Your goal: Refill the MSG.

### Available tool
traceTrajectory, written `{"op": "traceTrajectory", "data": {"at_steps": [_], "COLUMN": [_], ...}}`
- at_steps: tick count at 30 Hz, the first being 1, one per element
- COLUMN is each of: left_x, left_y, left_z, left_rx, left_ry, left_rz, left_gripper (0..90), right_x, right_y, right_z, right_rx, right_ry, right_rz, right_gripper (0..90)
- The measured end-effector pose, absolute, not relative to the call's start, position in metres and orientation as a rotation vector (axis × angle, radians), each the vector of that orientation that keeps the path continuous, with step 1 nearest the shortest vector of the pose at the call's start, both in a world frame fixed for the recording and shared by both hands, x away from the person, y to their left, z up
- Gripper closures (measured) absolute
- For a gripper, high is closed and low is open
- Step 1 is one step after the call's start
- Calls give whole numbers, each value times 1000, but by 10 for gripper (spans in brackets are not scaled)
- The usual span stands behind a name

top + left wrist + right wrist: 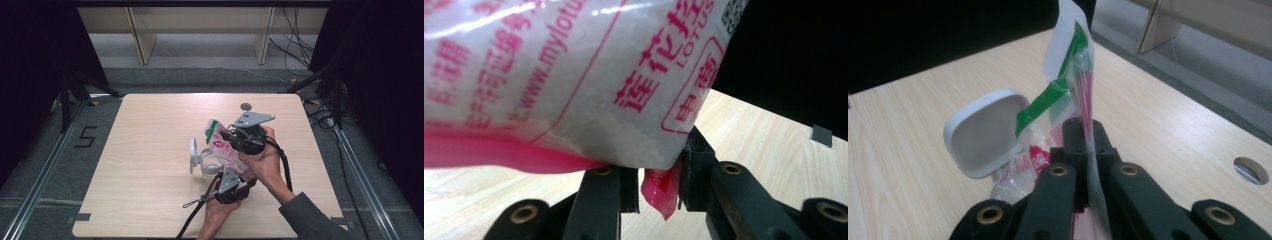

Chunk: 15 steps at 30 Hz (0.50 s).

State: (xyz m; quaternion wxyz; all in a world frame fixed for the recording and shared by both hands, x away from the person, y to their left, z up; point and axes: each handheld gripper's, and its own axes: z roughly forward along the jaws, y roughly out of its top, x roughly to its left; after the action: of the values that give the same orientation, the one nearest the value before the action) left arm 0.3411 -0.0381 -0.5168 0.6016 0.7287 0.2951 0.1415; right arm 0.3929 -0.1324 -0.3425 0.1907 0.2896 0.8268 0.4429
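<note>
A plastic bag (pixel 225 147) of white granules, printed in pink with a green top edge, hangs slanted above the table (pixel 150 150). My left gripper (pixel 236 173) is shut on its pink bottom corner (pixel 659 192), and the full bag (pixel 574 85) bulges over the jaws. My right gripper (pixel 229 137) is shut on the bag's thin side edge (pixel 1088 125) below the green strip (pixel 1068 75). Under the bag stands a clear container (pixel 210 167) with its white flip lid (pixel 193 154) open; the lid (pixel 983 132) stands upright beside the bag.
A round metal-lined hole (pixel 246 106) sits in the table behind the grippers, also seen as the hole (pixel 1250 170). A small dark tag (pixel 822 135) lies on the far edge. Wooden shelf legs (pixel 142 42) and cables stand beyond the table.
</note>
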Motion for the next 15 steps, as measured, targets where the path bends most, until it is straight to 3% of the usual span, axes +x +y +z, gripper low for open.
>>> {"op": "traceTrajectory", "data": {"at_steps": [15], "left_x": [340], "left_y": [-39], "left_z": [-515], "left_rx": [1677], "left_ry": [671], "left_rz": [332], "left_gripper": [739], "right_x": [395], "right_y": [-128], "right_z": [-344], "right_rx": [829], "right_ry": [2315], "right_rz": [1228], "right_gripper": [900]}}
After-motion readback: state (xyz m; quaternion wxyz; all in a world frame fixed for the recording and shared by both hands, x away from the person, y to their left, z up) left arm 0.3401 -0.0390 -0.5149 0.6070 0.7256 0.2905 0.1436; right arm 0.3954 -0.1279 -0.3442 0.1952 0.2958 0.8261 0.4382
